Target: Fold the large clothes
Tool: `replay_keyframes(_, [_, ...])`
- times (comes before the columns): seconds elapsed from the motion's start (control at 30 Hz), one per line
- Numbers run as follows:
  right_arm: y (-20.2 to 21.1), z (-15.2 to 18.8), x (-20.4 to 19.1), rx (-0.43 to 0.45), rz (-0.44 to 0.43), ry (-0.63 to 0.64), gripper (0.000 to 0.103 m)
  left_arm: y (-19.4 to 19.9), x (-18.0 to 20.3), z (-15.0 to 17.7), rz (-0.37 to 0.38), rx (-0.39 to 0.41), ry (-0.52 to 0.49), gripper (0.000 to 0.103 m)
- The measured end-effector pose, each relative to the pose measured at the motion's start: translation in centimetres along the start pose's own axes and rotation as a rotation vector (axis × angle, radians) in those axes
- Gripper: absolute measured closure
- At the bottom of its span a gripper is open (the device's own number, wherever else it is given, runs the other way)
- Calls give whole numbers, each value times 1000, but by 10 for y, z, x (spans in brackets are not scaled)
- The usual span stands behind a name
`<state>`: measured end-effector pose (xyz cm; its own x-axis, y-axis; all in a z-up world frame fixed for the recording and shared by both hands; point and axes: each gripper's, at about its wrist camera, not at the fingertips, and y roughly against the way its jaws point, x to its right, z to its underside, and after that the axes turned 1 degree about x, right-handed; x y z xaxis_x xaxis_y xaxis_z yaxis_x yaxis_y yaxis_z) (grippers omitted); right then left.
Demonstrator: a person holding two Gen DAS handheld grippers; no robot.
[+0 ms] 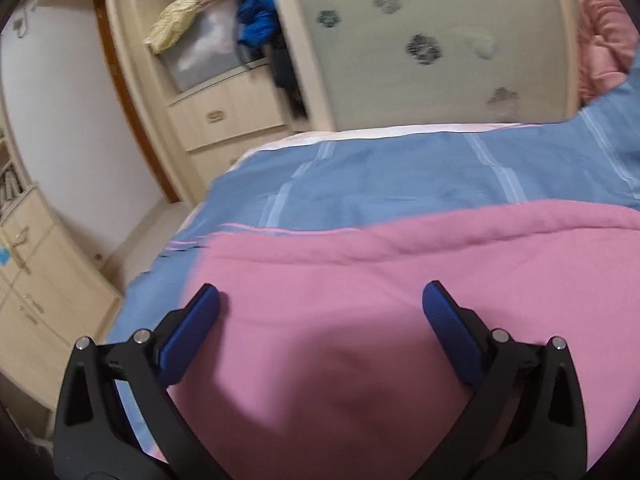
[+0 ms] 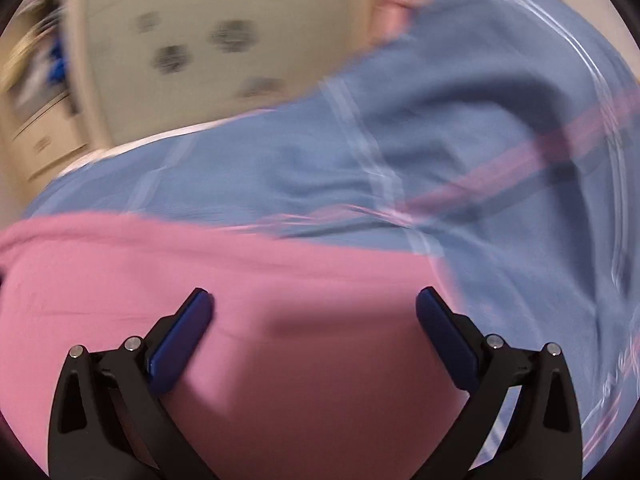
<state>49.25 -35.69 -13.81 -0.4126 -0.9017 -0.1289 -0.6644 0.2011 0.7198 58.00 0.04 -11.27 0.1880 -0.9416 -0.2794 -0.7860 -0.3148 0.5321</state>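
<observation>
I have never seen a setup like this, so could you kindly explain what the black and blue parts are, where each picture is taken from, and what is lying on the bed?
A person holds one tool in each hand, each with a fisheye camera looking along its two fingers. One picture comes from the left hand-held gripper, the other from the right hand-held gripper; the right one is blurred. The blue pads are fingertips on black arms. Both stand open over a pink garment and hold nothing. It lies on a blue striped bedcover. Behind is a wardrobe.
</observation>
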Motion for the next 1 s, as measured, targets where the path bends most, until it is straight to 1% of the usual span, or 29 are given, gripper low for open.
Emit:
replay_keyframes(0.03, [-6,3,15,-14,3,-46,1,-3,-4,1,-44,9,-22,2])
replay_keyframes(0.07, [-14,8,31,-30,-26,-100,1,-8,-10,4,-106,21,-59,2])
replay_keyframes(0.1, [-19,11,38,-44,-55,-128,1,-11,-14,10,-156,29,-86,2])
replay_keyframes(0.13, [-24,13,40,-58,-82,-141,1,-16,-20,17,-175,36,-95,2])
replay_keyframes(0.17, [-23,14,36,-52,-72,-123,1,-20,-28,23,-134,26,-57,2])
replay_keyframes(0.2, [-21,14,31,-38,-47,-98,1,-21,-32,26,-116,26,-32,2])
replay_keyframes(0.27, [-18,15,19,-15,10,-48,1,-22,-33,27,-124,36,-24,2])
replay_keyframes(0.3, [-18,15,21,-14,11,-50,1,-22,-32,27,-132,35,-29,2])
replay_keyframes(0.4, [-21,16,28,-25,-28,-85,1,-20,-32,29,-137,39,-28,2])
replay_keyframes(0.6, [-20,17,28,-16,-29,-93,1,-21,-33,31,-135,46,-9,2])
replay_keyframes(0.73, [-11,19,31,19,-42,-117,1,-16,-33,35,-152,82,6,2])
replay_keyframes(0.8, [-12,18,34,-4,-62,-137,1,-15,-33,35,-161,90,11,2])
replay_keyframes(0.83, [-9,17,36,0,-68,-144,1,-14,-33,35,-170,92,12,2])
replay_keyframes(0.87, [-4,17,38,11,-72,-152,1,-6,-34,35,-207,128,19,2])
replay_keyframes(0.93, [23,15,49,91,-49,-216,1,23,-35,33,-297,235,28,2])
replay_keyframes(0.97, [48,13,57,148,-66,-276,1,42,-36,32,-341,300,35,2])
replay_keyframes(1.0, [64,12,60,169,-103,-314,1,76,-38,29,-350,399,59,2])
